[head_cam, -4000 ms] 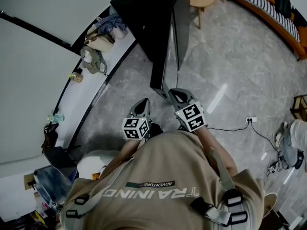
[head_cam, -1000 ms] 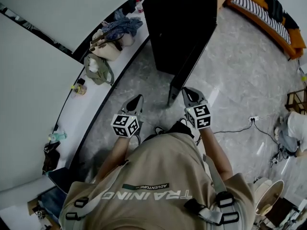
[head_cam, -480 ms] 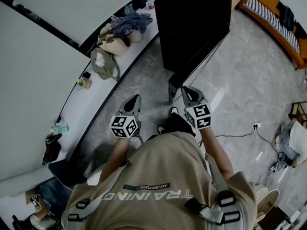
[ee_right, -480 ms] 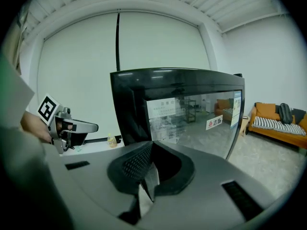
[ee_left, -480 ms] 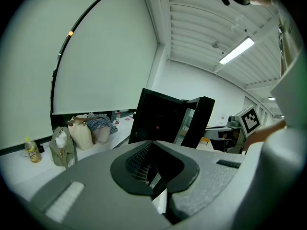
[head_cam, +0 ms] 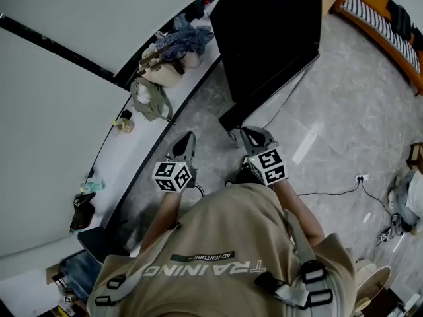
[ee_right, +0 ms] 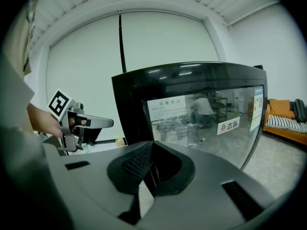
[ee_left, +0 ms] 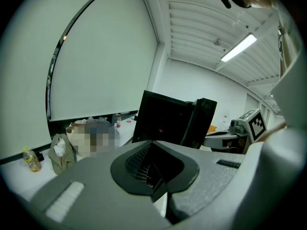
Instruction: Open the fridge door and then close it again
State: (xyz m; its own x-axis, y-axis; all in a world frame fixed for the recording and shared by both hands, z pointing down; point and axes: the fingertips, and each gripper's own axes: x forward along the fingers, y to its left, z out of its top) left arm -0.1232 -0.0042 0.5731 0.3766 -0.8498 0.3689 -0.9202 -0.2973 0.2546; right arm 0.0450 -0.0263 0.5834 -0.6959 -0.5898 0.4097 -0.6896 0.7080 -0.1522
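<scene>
Closing in on the black fridge (head_cam: pixel 271 32) since half a second ago, with the right gripper (head_cam: pixel 254 137) now hanging just beside its lower front corner rather than a little further out. Showing the fridge door (ee_right: pixel 206 114) far nearer the cabinet than four seconds ago, when swung wide; looking slightly ajar in the left gripper view, by an amount not being clear. Keeping the right gripper's jaws pressed together with nothing between them, and pointing them at the near edge of the door, whose glass front is reflecting a room and carrying printed stickers. Holding the left gripper (head_cam: pixel 187 140) to the left of that corner, apart from the fridge, jaws likewise closed and empty, aiming past the fridge's dark side toward the long white surface (head_cam: pixel 112 157) along the wall. Bearing on that surface a heap of bags (head_cam: pixel 168 48), an olive bag (head_cam: pixel 151 98) and a small yellow bottle (head_cam: pixel 123 125). Standing on a grey marble floor (head_cam: pixel 344 111), with a cable (head_cam: pixel 327 192) trailing off to the right and an orange sofa (head_cam: pixel 390 25) lining the upper right edge.
</scene>
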